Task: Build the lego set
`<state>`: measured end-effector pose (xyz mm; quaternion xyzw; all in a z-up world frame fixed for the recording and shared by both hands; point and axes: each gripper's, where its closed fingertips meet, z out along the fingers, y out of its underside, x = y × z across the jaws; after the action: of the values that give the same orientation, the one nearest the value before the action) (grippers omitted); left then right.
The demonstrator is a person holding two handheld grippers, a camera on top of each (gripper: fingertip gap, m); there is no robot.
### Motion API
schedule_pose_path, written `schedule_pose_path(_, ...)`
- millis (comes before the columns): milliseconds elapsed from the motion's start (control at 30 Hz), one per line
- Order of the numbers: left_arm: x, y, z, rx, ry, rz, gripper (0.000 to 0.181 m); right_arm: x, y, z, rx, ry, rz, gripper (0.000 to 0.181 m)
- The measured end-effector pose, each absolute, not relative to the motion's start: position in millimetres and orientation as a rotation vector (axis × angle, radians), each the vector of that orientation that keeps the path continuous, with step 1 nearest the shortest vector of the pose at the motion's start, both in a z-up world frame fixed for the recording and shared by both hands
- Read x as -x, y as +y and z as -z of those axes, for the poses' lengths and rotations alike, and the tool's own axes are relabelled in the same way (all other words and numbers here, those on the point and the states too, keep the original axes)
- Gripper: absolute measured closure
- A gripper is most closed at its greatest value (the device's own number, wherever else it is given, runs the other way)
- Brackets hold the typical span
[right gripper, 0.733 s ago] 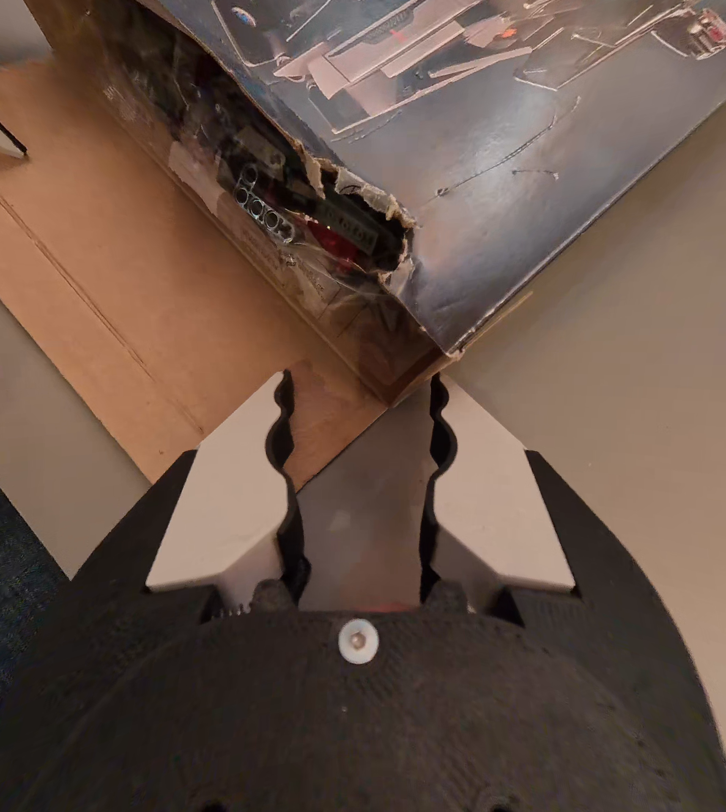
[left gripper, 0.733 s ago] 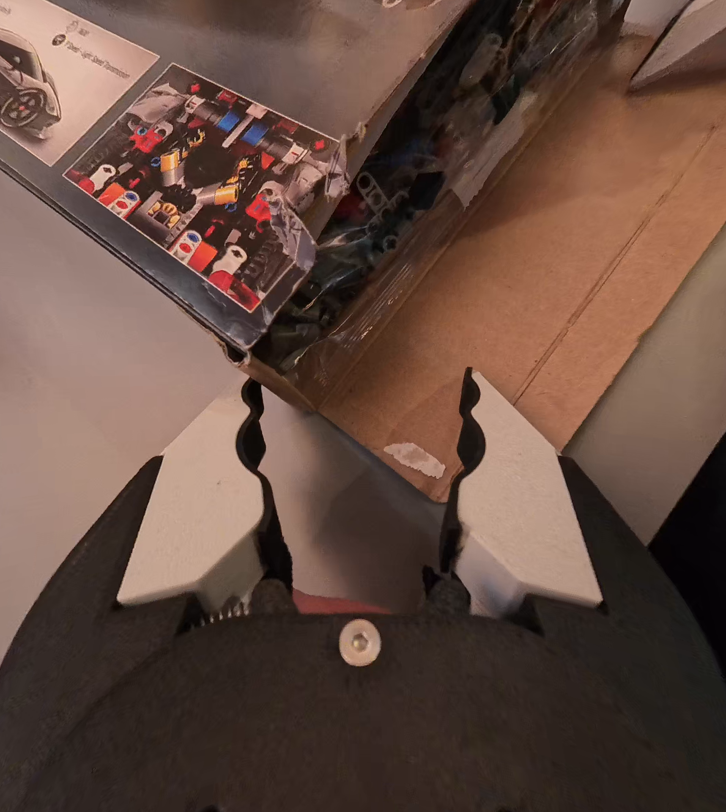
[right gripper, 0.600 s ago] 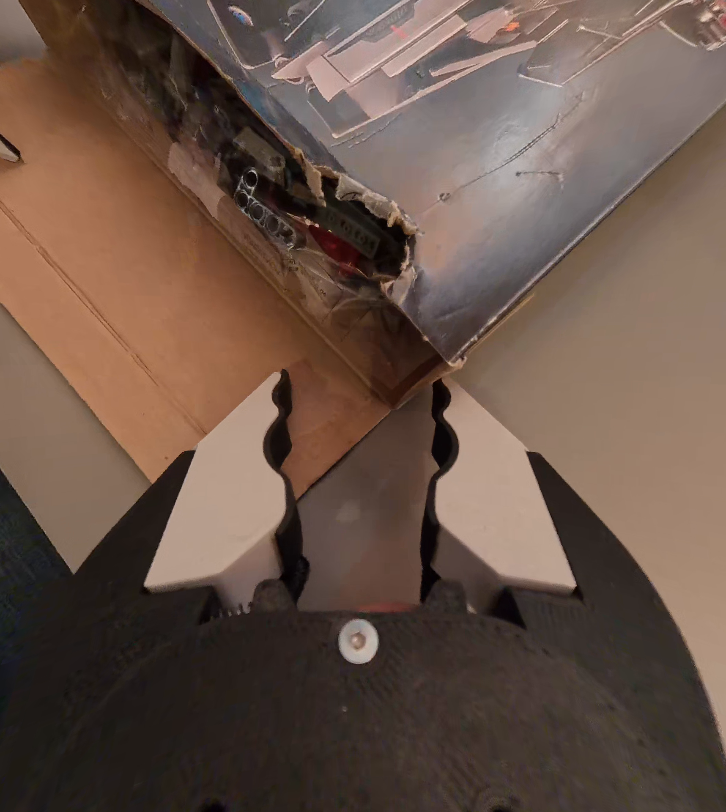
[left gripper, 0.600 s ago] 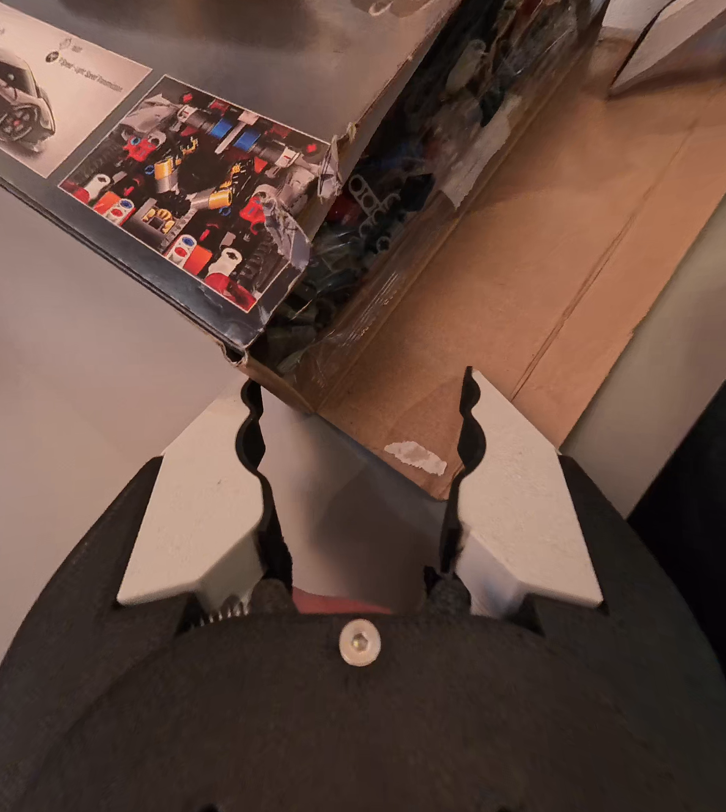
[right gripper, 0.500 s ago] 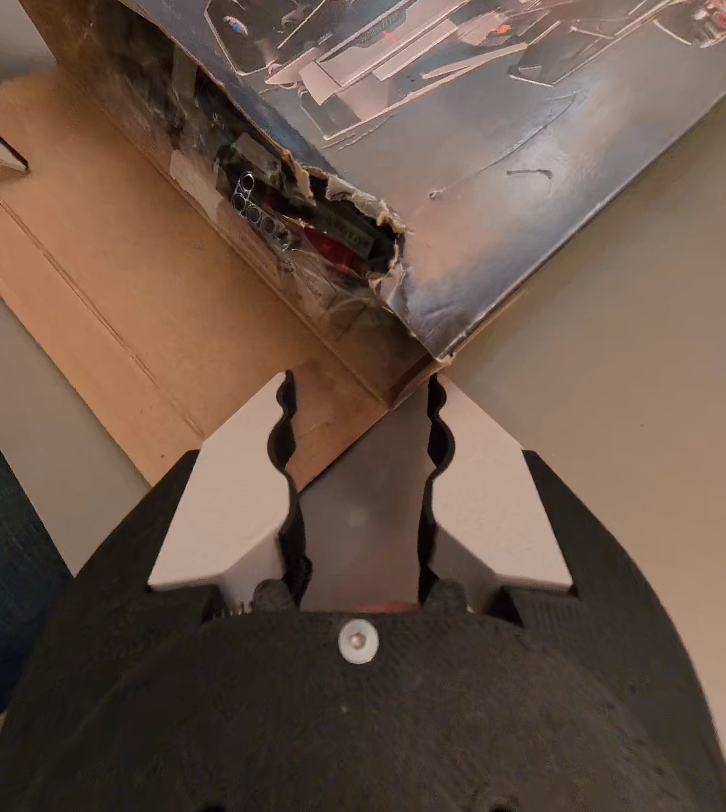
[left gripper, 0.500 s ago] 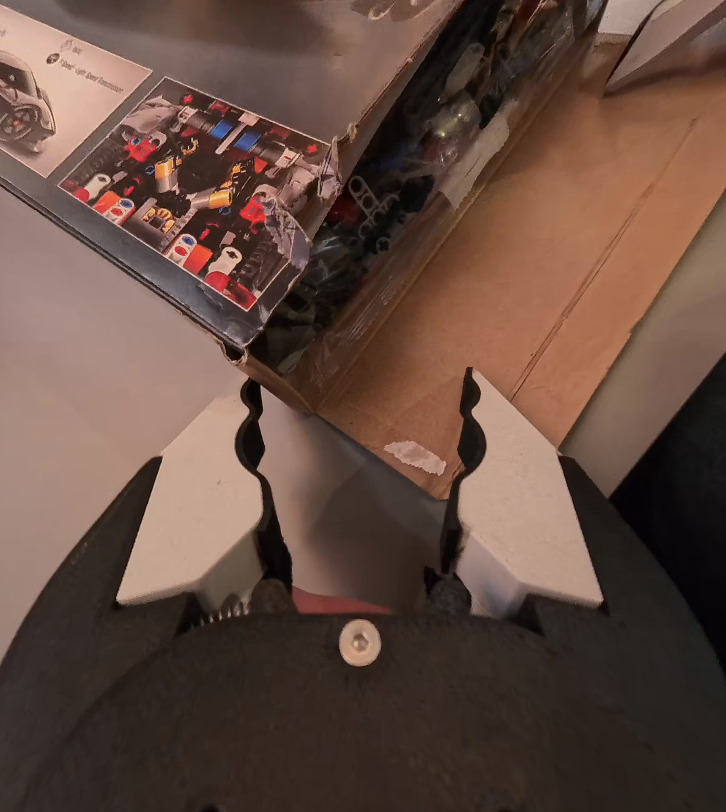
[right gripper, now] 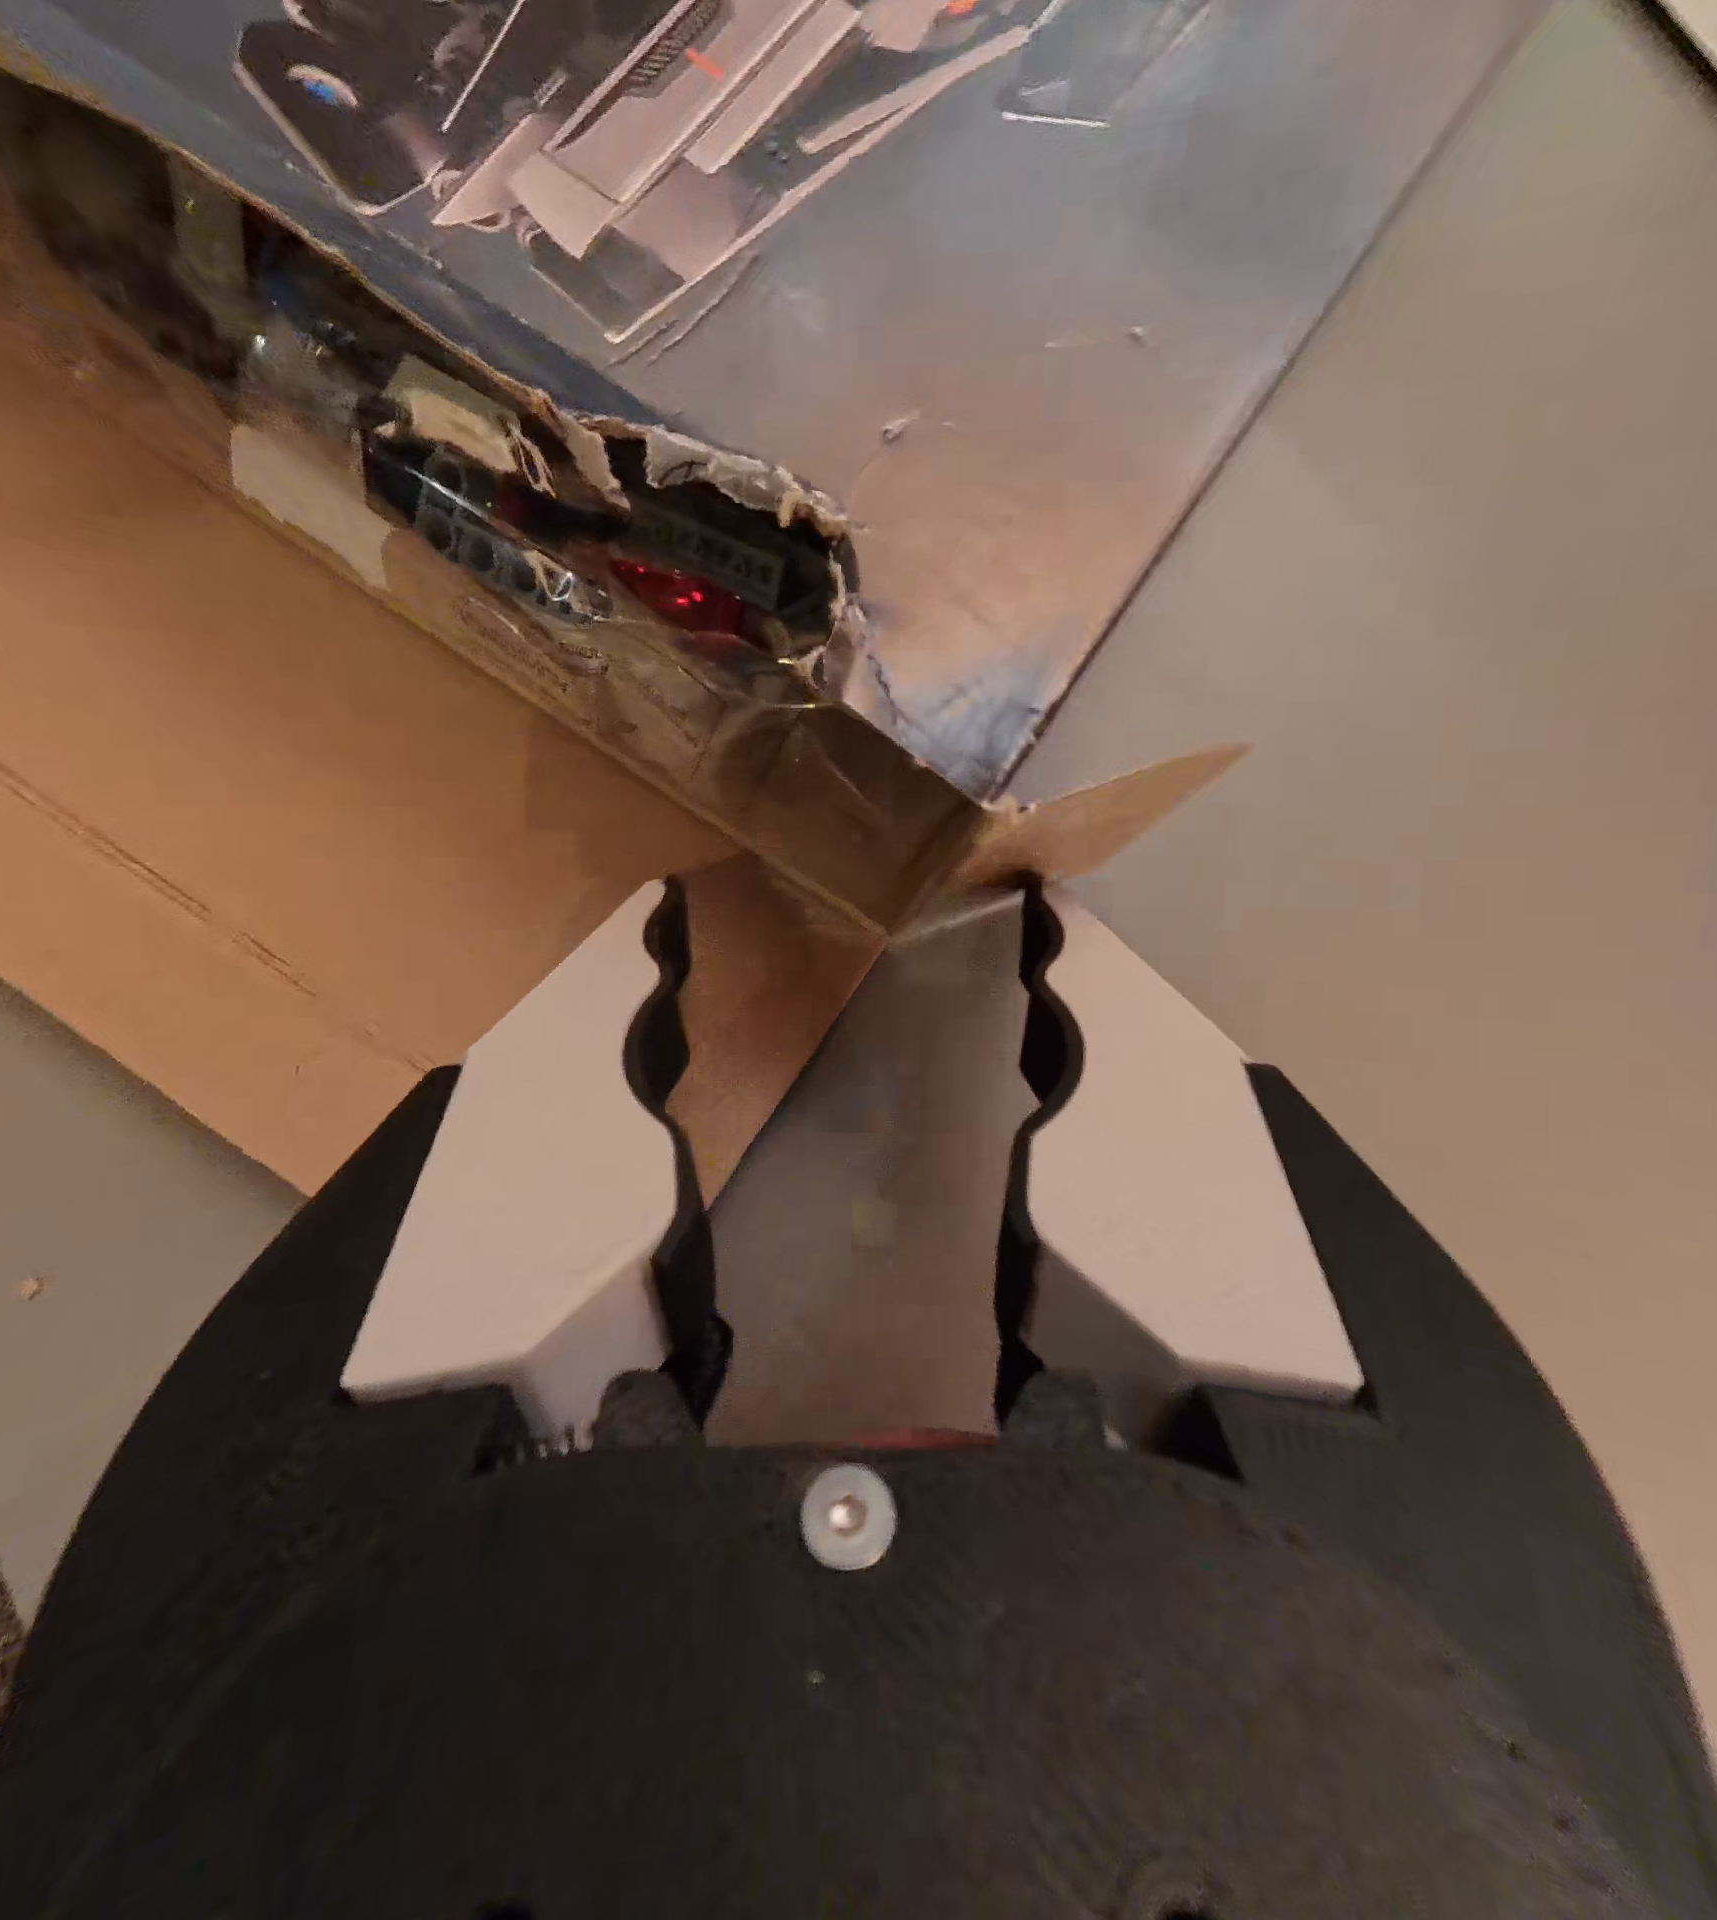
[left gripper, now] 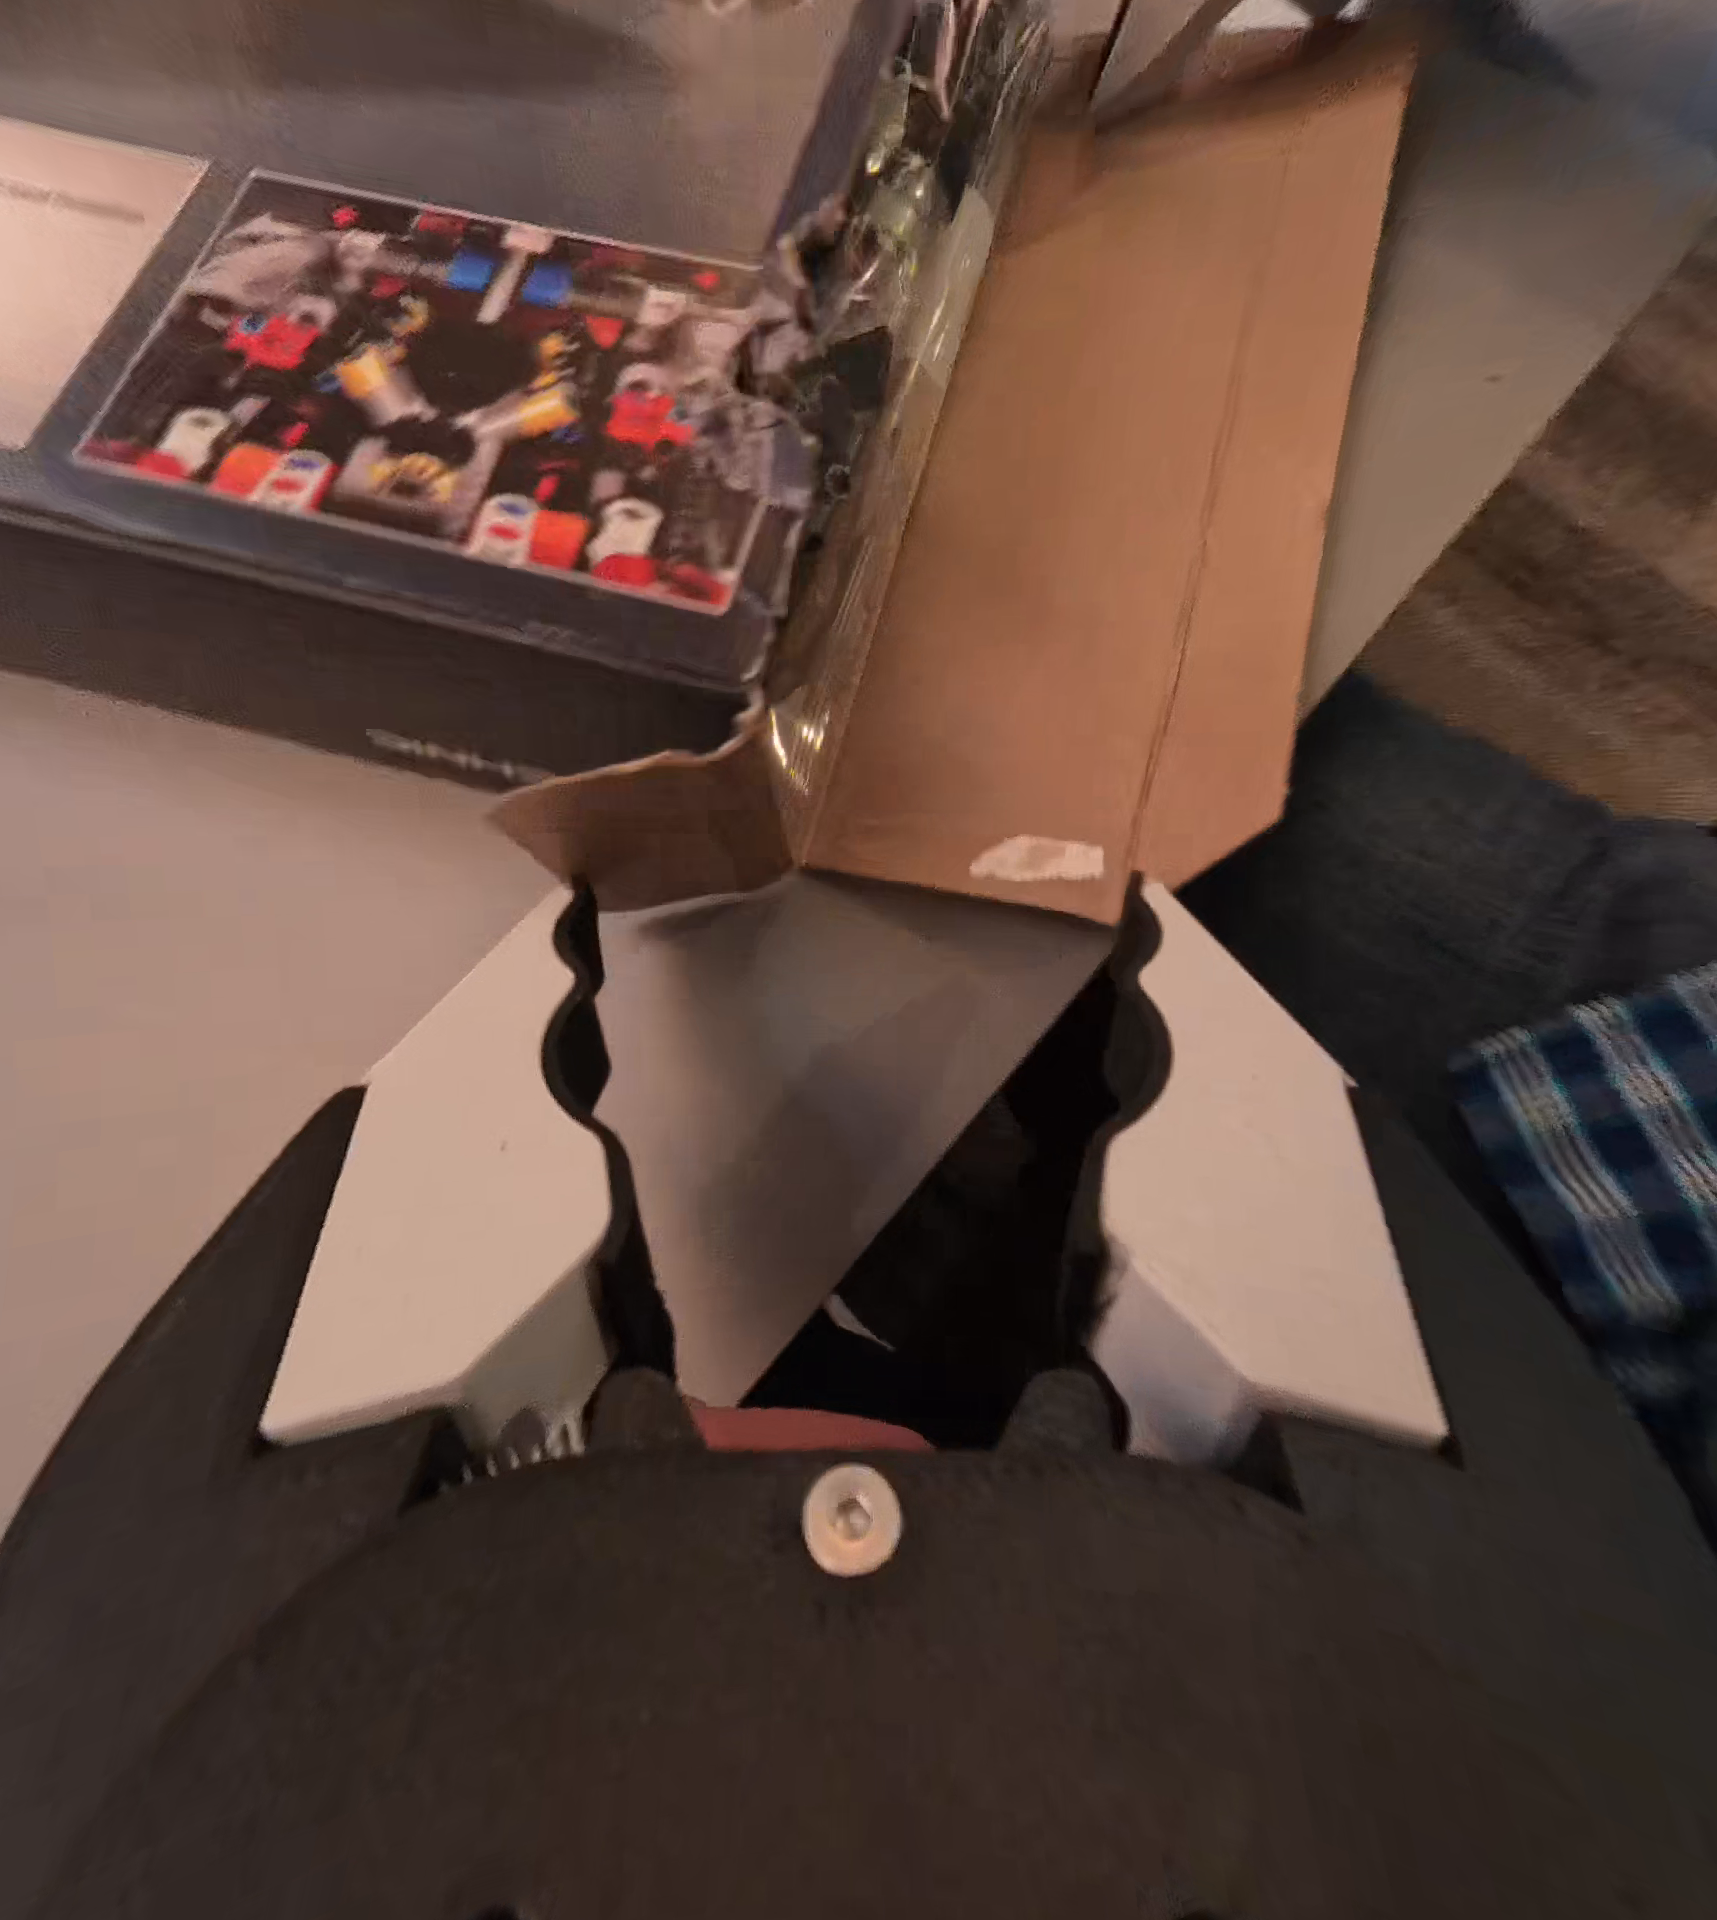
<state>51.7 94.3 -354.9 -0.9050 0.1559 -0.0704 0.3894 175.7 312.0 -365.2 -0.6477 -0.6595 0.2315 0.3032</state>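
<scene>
- Your left tongs (left gripper: 859, 914) gape wide and empty at the near corner of the lego box (left gripper: 334, 665) on the table (left gripper: 106, 935).
- Your right tongs (right gripper: 849, 899) stand half-open and empty at the opposite corner, likely bracketing the torn end to reach the bagged pieces (right gripper: 563, 561).

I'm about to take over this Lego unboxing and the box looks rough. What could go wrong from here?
1. The box is already torn at its corner; pulling there may rip the cardboard further.
2. The clear bags of parts sit exposed at the open end, so a fingertip could snag the plastic and spill pieces.
3. The brown flap overhangs the table edge, so anything sliding out could drop to the floor.

Both the left gripper and right gripper are open and empty.
</scene>
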Motion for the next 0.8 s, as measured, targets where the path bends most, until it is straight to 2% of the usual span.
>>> schedule_pose_path(33, -46, 88, 347, 2.305, 0.391, 0.239, 0.08, -179, 313, 363, 1.728, -1.72, -0.595, 0.118)
schedule_pose_path(133, -9, 85, 305, 2.221, 0.37, 0.261, 0.08, -189, 311, 346, 1.775, -1.59, -0.575, 0.095)
schedule_pose_path(267, 68, 127, 247, 2.119, 0.365, 0.003, 0.079, -194, 287, 318, 1.75, -1.522, -0.565, 0.095)
schedule_pose_path(367, 89, 184, 222, 2.05, 0.459, -0.054, 0.081, -185, 257, 313, 1.758, -1.529, -0.587, 0.103)
schedule_pose_path(467, 110, 249, 230, 2.088, 0.615, -0.177, 0.079, -178, 236, 325, 1.867, -1.48, -0.649, 0.105)
schedule_pose_path(567, 129, 310, 246, 2.158, 0.667, -0.155, 0.075, -179, 232, 332, 1.959, -1.346, -0.651, 0.084)
schedule_pose_path(633, 153, 344, 259, 2.234, 0.658, -0.17, 0.072, -190, 237, 334, 2.011, -1.228, -0.58, 0.079)
schedule_pose_path(800, 194, 379, 311, 2.488, 0.534, 0.036, 0.071, -204, 231, 349, 2.108, -1.101, -0.619, 0.087)
